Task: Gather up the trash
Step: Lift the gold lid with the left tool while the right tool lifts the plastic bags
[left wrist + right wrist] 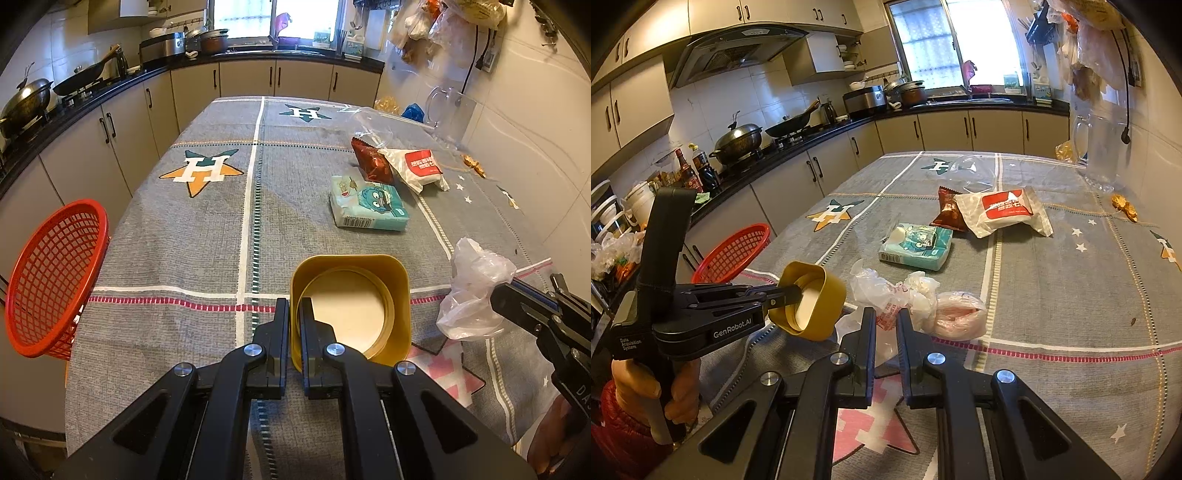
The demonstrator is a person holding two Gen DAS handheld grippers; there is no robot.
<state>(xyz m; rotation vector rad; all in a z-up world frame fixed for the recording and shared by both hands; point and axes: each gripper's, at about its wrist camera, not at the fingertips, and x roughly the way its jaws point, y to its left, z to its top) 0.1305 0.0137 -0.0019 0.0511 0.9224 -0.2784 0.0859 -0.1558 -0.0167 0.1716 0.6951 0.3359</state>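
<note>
The left gripper (294, 306) pinches the wall of a yellow cup (351, 306) with a white lid-like disc inside, held above the table (207, 258). The right gripper (886, 317) pinches a crumpled plastic bag (886, 295). A red basket (55, 277) sits off the table's left edge. Farther away lie a tissue pack (369, 203) and snack wrappers (417, 166), with bare cloth on the left.

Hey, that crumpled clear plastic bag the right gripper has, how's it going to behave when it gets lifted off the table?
The plastic bag looks thin and crumpled, so it will probably hang floppy rather than hold shape. It seems very light, likely lifting easily. The right gripper pinches only one fold, and the glossy film may slip, while the trailing pinkish bundle could drag across the tablecloth.
</note>
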